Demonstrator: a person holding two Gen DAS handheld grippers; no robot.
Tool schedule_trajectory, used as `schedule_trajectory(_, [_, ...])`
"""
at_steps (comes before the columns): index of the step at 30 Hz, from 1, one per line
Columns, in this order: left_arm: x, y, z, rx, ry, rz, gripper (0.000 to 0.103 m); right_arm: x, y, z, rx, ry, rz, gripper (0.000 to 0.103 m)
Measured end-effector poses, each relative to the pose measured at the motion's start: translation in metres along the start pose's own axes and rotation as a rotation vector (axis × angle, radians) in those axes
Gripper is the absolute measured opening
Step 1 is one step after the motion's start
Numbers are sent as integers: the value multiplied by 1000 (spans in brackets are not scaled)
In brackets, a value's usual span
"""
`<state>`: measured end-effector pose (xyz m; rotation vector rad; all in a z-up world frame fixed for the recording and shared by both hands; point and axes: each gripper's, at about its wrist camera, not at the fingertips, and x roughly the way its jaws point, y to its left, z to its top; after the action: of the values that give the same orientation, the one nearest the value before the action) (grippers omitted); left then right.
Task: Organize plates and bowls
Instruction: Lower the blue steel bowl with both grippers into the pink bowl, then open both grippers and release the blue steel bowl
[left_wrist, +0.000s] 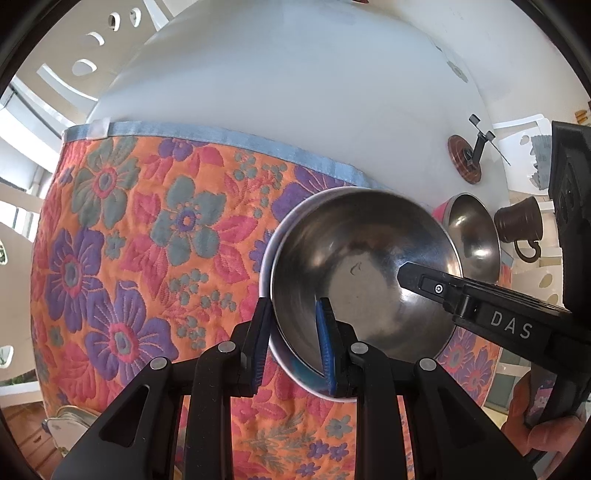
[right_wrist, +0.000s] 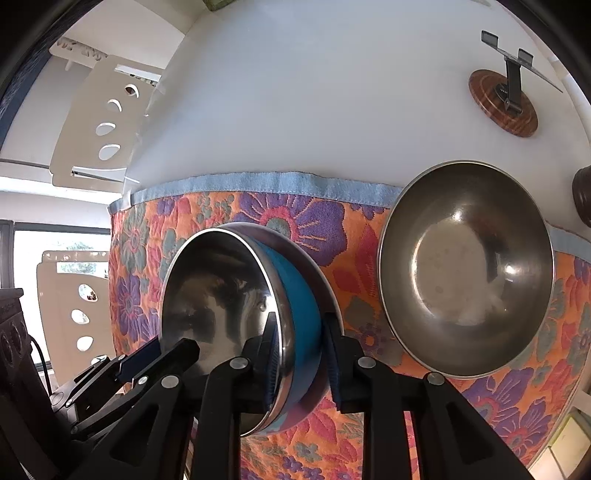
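A steel bowl with a blue outside (left_wrist: 354, 266) (right_wrist: 221, 295) sits tilted inside a pale outer bowl (left_wrist: 266, 254) on the floral cloth (left_wrist: 147, 221). My left gripper (left_wrist: 293, 339) is shut on the near rims, one finger outside and one inside the steel bowl; its blue-padded tip shows in the right wrist view as left gripper (right_wrist: 159, 354). My right gripper (right_wrist: 303, 354) straddles the blue bowl's wall with a thin gap at the outer pad, so it stands open; its tip reaches into the bowl as right gripper (left_wrist: 410, 273). A second steel bowl (right_wrist: 465, 269) (left_wrist: 472, 229) lies to the right.
The cloth (right_wrist: 295, 221) covers the near part of a white table (left_wrist: 277, 74). A wooden disc with a black stand (right_wrist: 502, 103) and a dark metal bell (left_wrist: 517, 225) stand at the right. White chairs with holes (right_wrist: 107, 122) are on the left. A hand (left_wrist: 546, 428) grips the right tool.
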<state>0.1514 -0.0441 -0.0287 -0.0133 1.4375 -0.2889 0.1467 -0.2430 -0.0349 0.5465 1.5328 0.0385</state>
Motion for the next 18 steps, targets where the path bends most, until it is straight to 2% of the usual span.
schedule_trajectory(3, [-2,3,-1,-6,2,17,22,-3,2,0,-8,-8,2,28])
schedule_trajectory(7, [-5,8,-3,-25,8,35,23,-6,4,-1,-19,-11,-11,28])
schedule_trajectory(18, [-16,2,-11,-27,0,49,23,-11,-4,-11,12,-6,27,28])
